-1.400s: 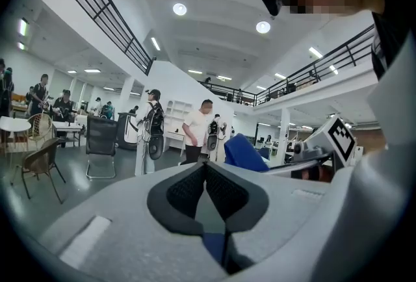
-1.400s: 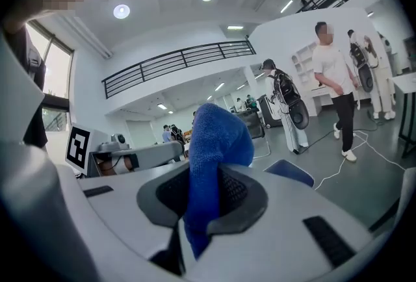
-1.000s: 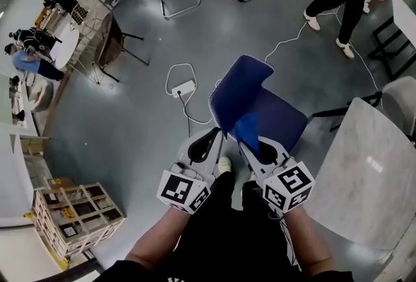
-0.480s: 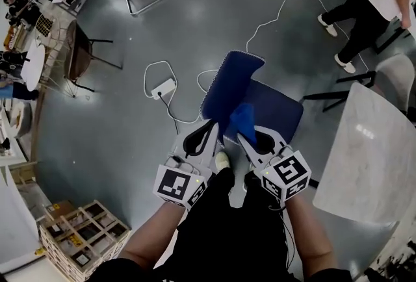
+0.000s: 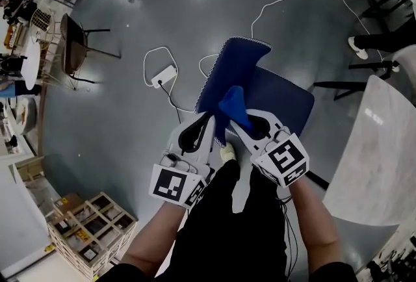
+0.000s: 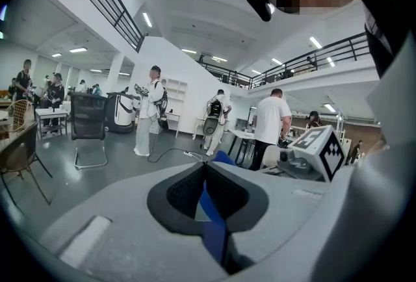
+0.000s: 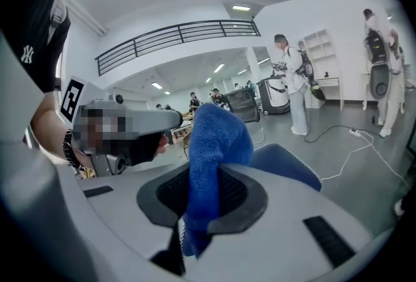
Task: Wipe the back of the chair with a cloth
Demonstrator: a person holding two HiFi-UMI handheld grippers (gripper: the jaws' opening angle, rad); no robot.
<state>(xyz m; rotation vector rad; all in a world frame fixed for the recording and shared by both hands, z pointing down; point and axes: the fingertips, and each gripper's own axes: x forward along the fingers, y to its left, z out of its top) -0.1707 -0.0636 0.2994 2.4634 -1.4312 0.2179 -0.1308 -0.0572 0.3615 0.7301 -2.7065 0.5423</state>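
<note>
In the head view the blue chair has its back (image 5: 235,69) turned toward me, and its seat (image 5: 286,100) lies beyond to the right. My right gripper (image 5: 235,126) is shut on a bunched blue cloth (image 5: 233,104), which rests against the lower part of the chair back. The right gripper view shows the cloth (image 7: 214,144) standing up out of the jaws, with the chair back (image 7: 289,167) just behind it. My left gripper (image 5: 209,121) is beside it on the left. In the left gripper view a thin blue edge (image 6: 213,229) of the chair back is pinched between the shut jaws.
A power strip (image 5: 164,75) with white cables lies on the grey floor left of the chair. A white table (image 5: 377,157) stands to the right and a wooden crate (image 5: 91,229) at lower left. A brown chair (image 5: 75,40) stands far left. People stand in the hall.
Both grippers and the cloth have moved up and closer to the chair back. The head view has swung, so the standing person at upper right is now out of frame.
</note>
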